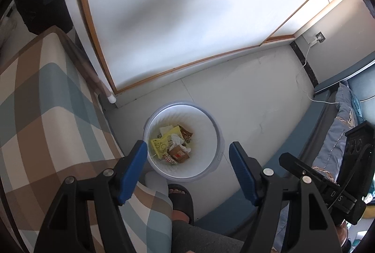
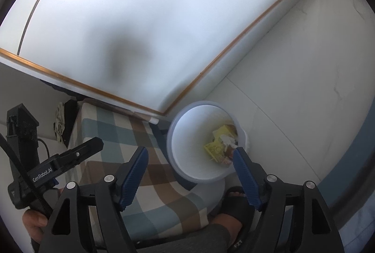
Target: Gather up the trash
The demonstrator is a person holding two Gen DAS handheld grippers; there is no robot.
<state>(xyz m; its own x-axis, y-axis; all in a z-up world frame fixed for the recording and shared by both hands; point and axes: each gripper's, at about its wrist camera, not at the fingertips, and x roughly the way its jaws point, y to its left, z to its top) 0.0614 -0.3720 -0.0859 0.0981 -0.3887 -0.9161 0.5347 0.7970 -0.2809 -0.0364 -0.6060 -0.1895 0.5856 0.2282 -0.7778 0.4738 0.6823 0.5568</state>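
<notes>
A white round trash bin [image 1: 206, 133] stands on the floor and holds a yellow packet [image 1: 161, 142], a crumpled tissue [image 1: 176, 139] and brown snack wrappers [image 1: 180, 154]. My left gripper [image 1: 188, 151] hangs open and empty above the bin. In the right wrist view the bin [image 2: 187, 147] sits below, with the yellow packet [image 2: 215, 147] at its bottom. My right gripper [image 2: 191, 155] is open and empty above the bin's near rim. The other gripper shows at the side of each view [image 1: 304, 171] [image 2: 79, 152].
A table with a plaid cloth [image 1: 46, 100] [image 2: 131, 135] stands left of the bin. A white wardrobe door with wood trim [image 1: 175, 18] is behind it. A bed with blue bedding [image 1: 339, 131] is at the right. A sandalled foot [image 1: 180, 199] stands by the bin.
</notes>
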